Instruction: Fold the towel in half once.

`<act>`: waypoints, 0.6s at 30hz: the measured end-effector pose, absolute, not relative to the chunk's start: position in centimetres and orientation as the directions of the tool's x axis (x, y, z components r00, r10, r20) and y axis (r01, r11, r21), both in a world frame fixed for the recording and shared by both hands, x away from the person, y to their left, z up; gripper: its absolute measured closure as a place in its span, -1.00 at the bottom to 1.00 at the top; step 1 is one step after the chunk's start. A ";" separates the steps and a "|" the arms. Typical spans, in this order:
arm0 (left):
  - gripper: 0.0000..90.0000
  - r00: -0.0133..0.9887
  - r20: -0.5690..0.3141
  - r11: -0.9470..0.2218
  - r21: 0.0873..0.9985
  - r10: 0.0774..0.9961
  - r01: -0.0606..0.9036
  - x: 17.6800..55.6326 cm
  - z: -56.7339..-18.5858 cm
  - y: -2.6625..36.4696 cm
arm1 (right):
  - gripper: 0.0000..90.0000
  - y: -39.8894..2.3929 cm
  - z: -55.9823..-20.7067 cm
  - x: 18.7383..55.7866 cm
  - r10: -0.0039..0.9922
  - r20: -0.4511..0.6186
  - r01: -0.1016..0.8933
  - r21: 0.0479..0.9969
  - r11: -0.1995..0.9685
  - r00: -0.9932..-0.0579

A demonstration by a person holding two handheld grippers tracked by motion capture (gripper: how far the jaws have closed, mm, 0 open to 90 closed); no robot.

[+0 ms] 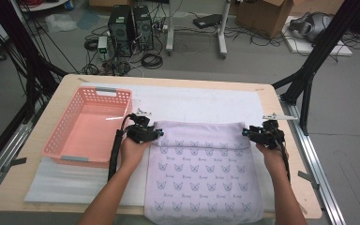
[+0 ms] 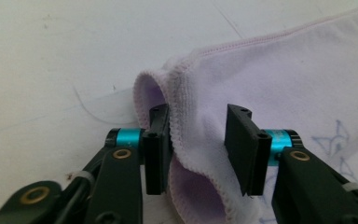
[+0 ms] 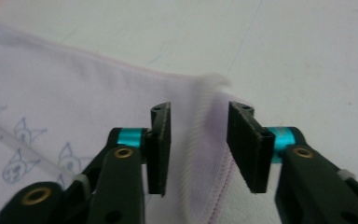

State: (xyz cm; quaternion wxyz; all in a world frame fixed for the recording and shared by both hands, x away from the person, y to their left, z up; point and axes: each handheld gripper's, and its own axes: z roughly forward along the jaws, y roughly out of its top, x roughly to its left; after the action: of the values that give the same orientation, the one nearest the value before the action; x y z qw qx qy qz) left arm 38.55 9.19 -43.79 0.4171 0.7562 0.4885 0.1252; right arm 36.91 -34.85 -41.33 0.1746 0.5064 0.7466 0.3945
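Observation:
A pale lilac cloth (image 1: 201, 168) printed with small blue cat faces lies folded on the white sheet, reaching down to the table's near edge. My left gripper (image 1: 158, 134) is at its far left corner. In the left gripper view the hemmed, folded corner of the cloth (image 2: 200, 93) stands between the jaws of the gripper (image 2: 198, 140), which are apart and not pressing it. My right gripper (image 1: 245, 132) is at the far right corner. In the right gripper view the cloth's corner (image 3: 205, 116) lies loose in the gap of the open gripper (image 3: 199, 140).
A pink plastic basket (image 1: 58, 136) stands left of the cloth, close to my left hand. A white sheet (image 1: 192, 101) covers the wooden table (image 1: 272, 101). Black frame legs (image 1: 309, 70) rise at the right, with cables and computers on the floor beyond.

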 end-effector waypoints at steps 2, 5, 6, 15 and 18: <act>0.71 0.491 -0.212 -0.184 0.747 0.845 0.639 38.3 -44.3 9.2 | 0.64 -34.7 -41.5 36.8 0.895 0.117 0.625 0.754 0.203 -0.431; 0.84 0.498 -0.199 -0.178 0.772 0.844 0.610 37.7 -44.4 9.2 | 0.93 -34.8 -41.8 36.6 0.884 0.096 0.628 0.739 0.244 -0.457; 0.84 0.503 -0.197 -0.174 0.783 0.842 0.598 37.4 -44.2 9.3 | 0.93 -34.9 -41.9 36.6 0.883 0.099 0.627 0.740 0.243 -0.459; 0.79 0.553 -0.175 -0.189 0.822 0.815 0.538 35.1 -43.0 9.9 | 0.93 -35.9 -41.2 34.6 0.877 0.123 0.599 0.773 0.209 -0.465; 0.79 0.558 -0.164 -0.190 0.832 0.814 0.522 34.2 -43.1 10.0 | 0.93 -36.1 -41.2 33.8 0.875 0.123 0.594 0.777 0.208 -0.468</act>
State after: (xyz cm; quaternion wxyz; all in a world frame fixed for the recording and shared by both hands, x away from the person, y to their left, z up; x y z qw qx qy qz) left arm 34.24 10.05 -43.11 0.4576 0.7546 0.4424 0.1593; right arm 33.84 -36.11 -41.22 0.1754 0.4849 0.7571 0.4011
